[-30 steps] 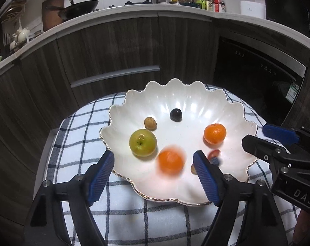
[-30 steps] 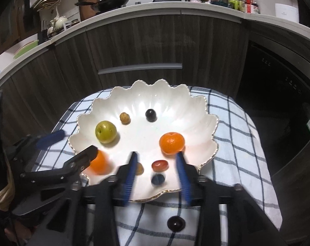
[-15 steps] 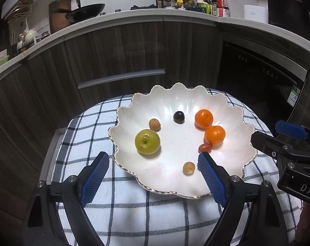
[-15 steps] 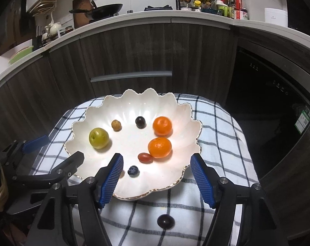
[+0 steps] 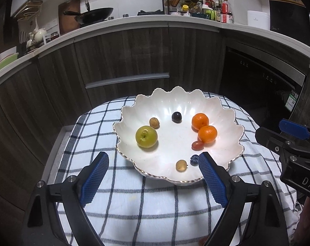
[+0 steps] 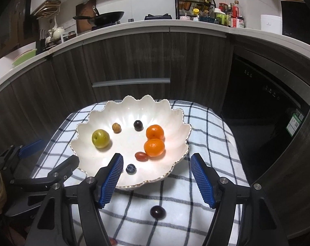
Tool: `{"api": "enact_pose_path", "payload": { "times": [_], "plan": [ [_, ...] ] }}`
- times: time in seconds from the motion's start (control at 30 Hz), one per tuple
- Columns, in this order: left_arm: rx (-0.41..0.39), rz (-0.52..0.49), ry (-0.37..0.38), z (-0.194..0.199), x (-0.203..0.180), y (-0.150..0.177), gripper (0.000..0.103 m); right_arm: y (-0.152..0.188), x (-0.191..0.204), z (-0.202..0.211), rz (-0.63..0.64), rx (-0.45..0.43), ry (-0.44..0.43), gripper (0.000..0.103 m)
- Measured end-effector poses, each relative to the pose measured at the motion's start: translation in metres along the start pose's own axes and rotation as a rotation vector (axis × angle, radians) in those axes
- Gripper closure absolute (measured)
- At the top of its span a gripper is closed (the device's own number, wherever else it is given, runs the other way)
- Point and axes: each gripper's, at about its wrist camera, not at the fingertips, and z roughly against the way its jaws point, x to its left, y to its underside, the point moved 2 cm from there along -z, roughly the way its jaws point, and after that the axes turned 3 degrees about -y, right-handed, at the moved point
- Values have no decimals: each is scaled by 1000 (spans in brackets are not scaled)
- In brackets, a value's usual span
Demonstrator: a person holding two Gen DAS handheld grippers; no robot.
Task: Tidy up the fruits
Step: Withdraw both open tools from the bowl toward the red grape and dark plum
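Note:
A white scalloped plate (image 5: 226, 119) (image 6: 175, 119) sits on a checked cloth. It holds a green apple (image 5: 146, 136) (image 6: 100, 138), two oranges side by side (image 5: 207, 133) (image 6: 154, 147), a dark grape (image 5: 176, 116) (image 6: 138, 125), a red cherry tomato (image 5: 197, 145) (image 6: 141, 156), a blueberry (image 5: 194, 160) (image 6: 131, 168) and two small tan fruits (image 5: 154, 122) (image 5: 181, 165). Another dark grape (image 6: 157, 212) lies on the cloth in front of the plate. My left gripper (image 5: 154, 176) is open and empty at the plate's near rim. My right gripper (image 6: 157, 176) is open and empty above the near rim.
The checked cloth (image 5: 155, 205) covers a small raised surface. Dark wood cabinets (image 5: 124, 61) and a black dishwasher front (image 5: 257, 82) stand behind it. The counter above carries a wok (image 5: 93, 14) and bottles. A small red fruit (image 6: 113, 241) peeks out at the bottom edge.
An orange rolled from the plate's near side to rest beside the other orange. Both grippers drew back from the plate and the right one opened wide.

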Motion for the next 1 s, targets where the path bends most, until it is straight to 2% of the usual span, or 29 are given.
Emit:
{"api": "enact_pose_path", "payload": {
  "times": [0.73,1.0],
  "plan": [
    [13,101,-80,38,-8,28,13,23,-16,25,23,-18,6,34],
    [26,123,-82,44,-16,41,13,34,-23,28,33,-15,4,34]
  ]
}}
